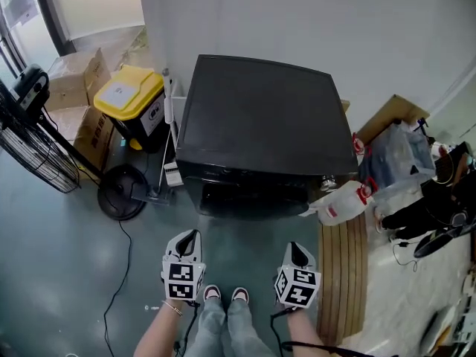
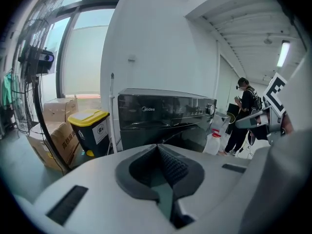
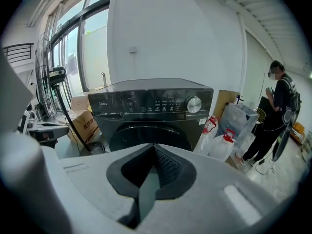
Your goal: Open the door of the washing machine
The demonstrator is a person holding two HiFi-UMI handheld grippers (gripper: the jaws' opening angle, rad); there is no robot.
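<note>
Both tongs are pinched narrow with nothing between them: the left tongs (image 2: 157, 147) and the right tongs (image 3: 154, 147) each show their ribbed pads meeting at the tip. From the head view, the left tongs (image 1: 191, 234) and right tongs (image 1: 297, 246) hang side by side above the person's two shoes (image 1: 225, 294), both pointing at the one black front-loading washing machine (image 1: 260, 117). They are well apart from its front.

A bare strip of grey-green floor (image 1: 245, 236) lies open between the tongs and the machine. On the right that strip is hemmed by a slatted wooden board (image 1: 342, 274) and a white plastic jug with a red cap (image 1: 338, 203), which leans at the machine's front right corner. On the left stand a round black fan base (image 1: 121, 192) and one black bin with a yellow lid (image 1: 134, 99).

Only the right gripper view faces the machine's round dark door (image 3: 148, 133), which is shut, under a panel with one silver knob (image 3: 193, 104). That view also shows two jugs and a person standing at the far right (image 3: 274, 116). The left gripper view sees the machine obliquely (image 2: 163, 116) and adds brown cardboard boxes (image 2: 53, 135).
</note>
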